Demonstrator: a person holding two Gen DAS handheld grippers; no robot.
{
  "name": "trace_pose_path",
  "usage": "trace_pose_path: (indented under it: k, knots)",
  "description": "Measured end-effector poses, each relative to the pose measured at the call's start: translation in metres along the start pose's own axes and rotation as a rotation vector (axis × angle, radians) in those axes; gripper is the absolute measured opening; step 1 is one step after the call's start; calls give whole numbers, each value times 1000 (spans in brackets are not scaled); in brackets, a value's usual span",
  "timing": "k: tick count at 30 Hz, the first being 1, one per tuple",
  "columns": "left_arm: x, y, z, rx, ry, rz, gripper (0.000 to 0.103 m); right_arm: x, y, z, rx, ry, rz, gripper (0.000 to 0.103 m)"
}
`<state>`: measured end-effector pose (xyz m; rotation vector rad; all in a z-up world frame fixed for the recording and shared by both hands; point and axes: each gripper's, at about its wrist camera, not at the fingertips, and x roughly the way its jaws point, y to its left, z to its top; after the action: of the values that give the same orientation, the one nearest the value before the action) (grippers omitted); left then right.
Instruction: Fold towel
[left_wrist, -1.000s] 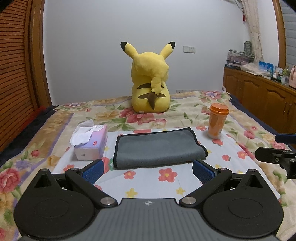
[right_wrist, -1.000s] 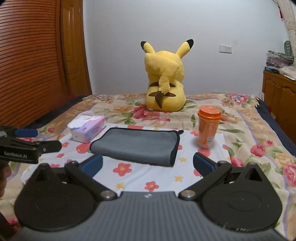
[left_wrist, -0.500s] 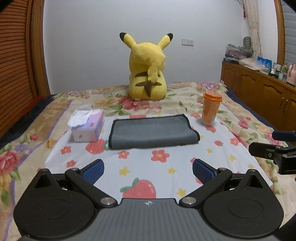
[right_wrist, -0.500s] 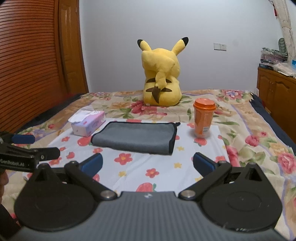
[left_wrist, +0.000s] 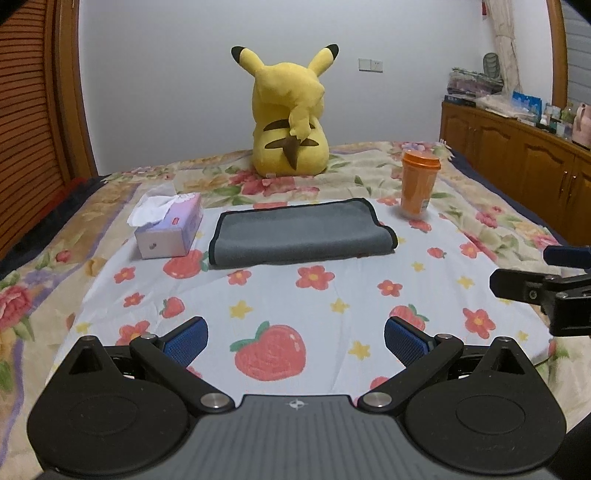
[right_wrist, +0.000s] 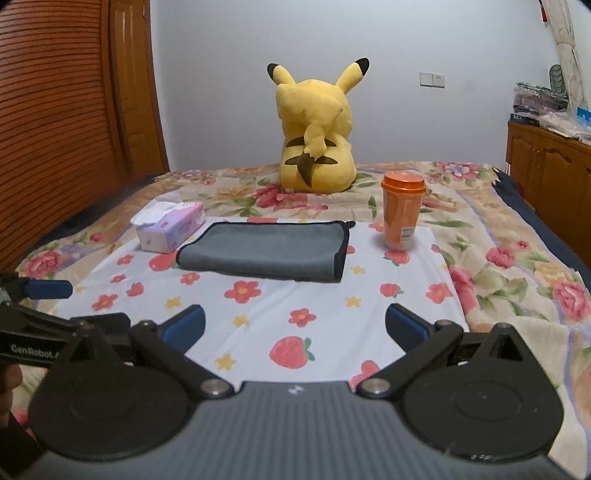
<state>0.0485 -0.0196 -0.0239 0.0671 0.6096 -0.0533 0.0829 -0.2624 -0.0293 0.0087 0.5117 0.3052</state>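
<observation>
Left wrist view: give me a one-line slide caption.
Open left gripper hovers short of the folded grey towel, lying between tissue box and orange cup.

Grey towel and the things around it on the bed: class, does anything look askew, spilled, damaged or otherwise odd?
Nothing is spilled or damaged. The grey black-edged towel lies flat, already folded. The orange lidded cup stands upright and the pink tissue box sits level. One oddity: the yellow plush toy has its back to the cameras.

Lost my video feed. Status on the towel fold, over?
Left hand-held gripper and right hand-held gripper open, empty, short of the towel. Gray towel lies folded on the floral sheet. Tissue box and orange cup flank it, apart.
</observation>
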Motion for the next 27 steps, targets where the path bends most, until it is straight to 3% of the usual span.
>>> trace_pose_path:
  k: [13, 27]
  knots:
    - [0, 4, -10, -14, -10, 11, 103, 8, 3, -7, -22, 29, -29, 103]
    - [-15, 6, -7, -13, -124, 16, 103, -1, 0, -5, -7, -27, -58, 103]
